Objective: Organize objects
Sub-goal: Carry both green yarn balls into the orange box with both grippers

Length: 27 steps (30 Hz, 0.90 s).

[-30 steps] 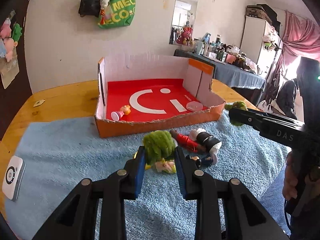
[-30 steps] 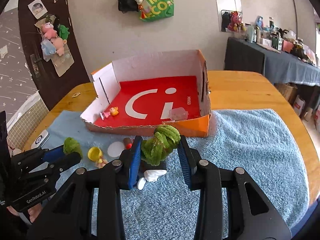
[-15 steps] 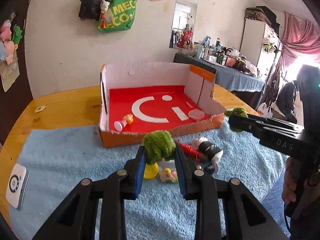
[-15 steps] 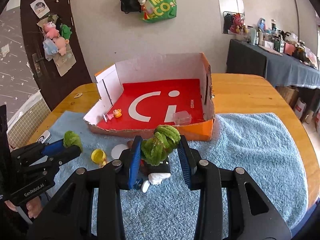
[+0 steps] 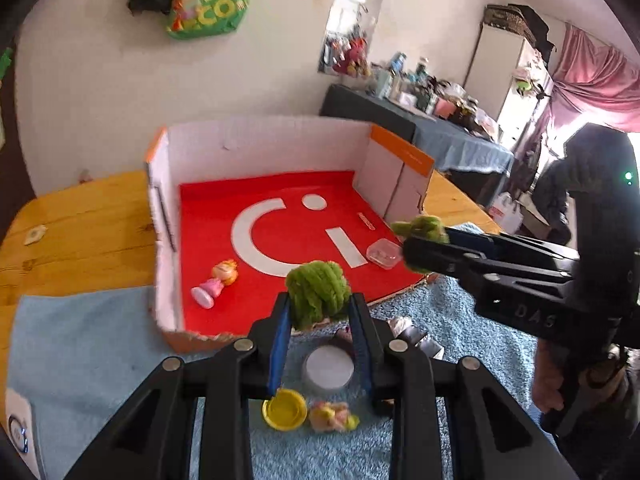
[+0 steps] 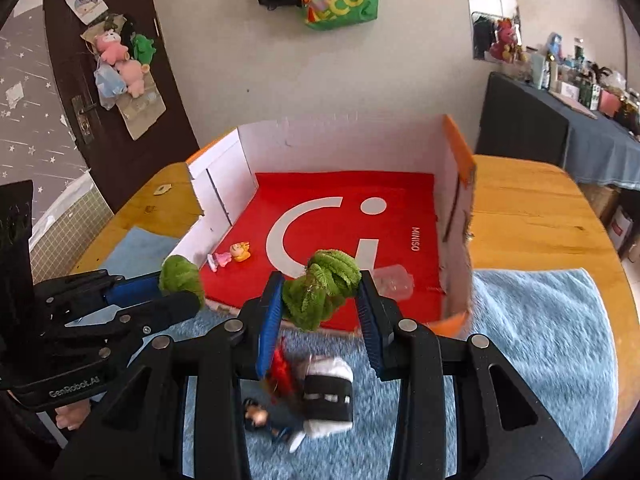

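My left gripper [image 5: 319, 312] is shut on a green fuzzy ball [image 5: 318, 294], held above the front edge of the red-floored cardboard box [image 5: 280, 184]. My right gripper [image 6: 318, 308] is shut on a green fuzzy plant toy [image 6: 324, 284], also over the box's front edge. Each gripper shows in the other's view: the right gripper [image 5: 416, 248] and the left gripper [image 6: 180, 288]. Inside the box lie a small pink doll [image 5: 216, 282] and a clear plastic lid [image 5: 384, 254].
On the blue towel [image 6: 540, 340] below lie a yellow cap [image 5: 284, 410], a white disc [image 5: 329, 367], a small figure [image 5: 334, 418], a red toy [image 6: 280, 368] and a black-and-white figure [image 6: 328, 396]. A white device [image 5: 18, 428] lies at the table's left edge.
Both grippers have risen and moved forward with their green toys, from over the towel to the box's front edge. The toys on the towel stay put.
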Motion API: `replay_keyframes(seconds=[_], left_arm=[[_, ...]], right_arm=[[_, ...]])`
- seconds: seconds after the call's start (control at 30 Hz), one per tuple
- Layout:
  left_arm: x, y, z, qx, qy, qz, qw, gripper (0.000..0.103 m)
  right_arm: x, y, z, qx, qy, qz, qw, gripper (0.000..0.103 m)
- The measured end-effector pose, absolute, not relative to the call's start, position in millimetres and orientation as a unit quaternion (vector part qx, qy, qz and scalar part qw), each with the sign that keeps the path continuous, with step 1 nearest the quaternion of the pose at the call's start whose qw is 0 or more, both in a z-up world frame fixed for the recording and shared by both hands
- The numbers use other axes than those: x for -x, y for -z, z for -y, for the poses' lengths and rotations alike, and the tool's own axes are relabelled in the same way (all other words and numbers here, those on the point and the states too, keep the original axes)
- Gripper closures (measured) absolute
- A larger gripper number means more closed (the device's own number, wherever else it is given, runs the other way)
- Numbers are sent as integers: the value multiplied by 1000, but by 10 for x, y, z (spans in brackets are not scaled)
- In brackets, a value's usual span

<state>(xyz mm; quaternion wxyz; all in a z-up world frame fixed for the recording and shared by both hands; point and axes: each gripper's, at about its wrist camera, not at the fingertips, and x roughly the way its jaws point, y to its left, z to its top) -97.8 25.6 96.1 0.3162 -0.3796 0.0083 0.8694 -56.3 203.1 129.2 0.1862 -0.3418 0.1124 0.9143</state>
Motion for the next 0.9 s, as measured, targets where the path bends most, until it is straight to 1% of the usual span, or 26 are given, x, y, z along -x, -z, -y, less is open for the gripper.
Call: replay_keyframes(seconds=[0.13, 0.57, 0.9], left_arm=[[1190, -881, -328, 404, -856, -9, 322, 73], [1613, -632, -475, 461, -825, -62, 320, 73], [1749, -463, -608, 504, -789, -105, 334, 71]], right_arm=[[738, -1220, -2125, 362, -909, -111, 175, 69], [1117, -871, -2286, 446, -875, -130, 136, 67], [1200, -753, -2313, 487, -856, -112, 128, 66]])
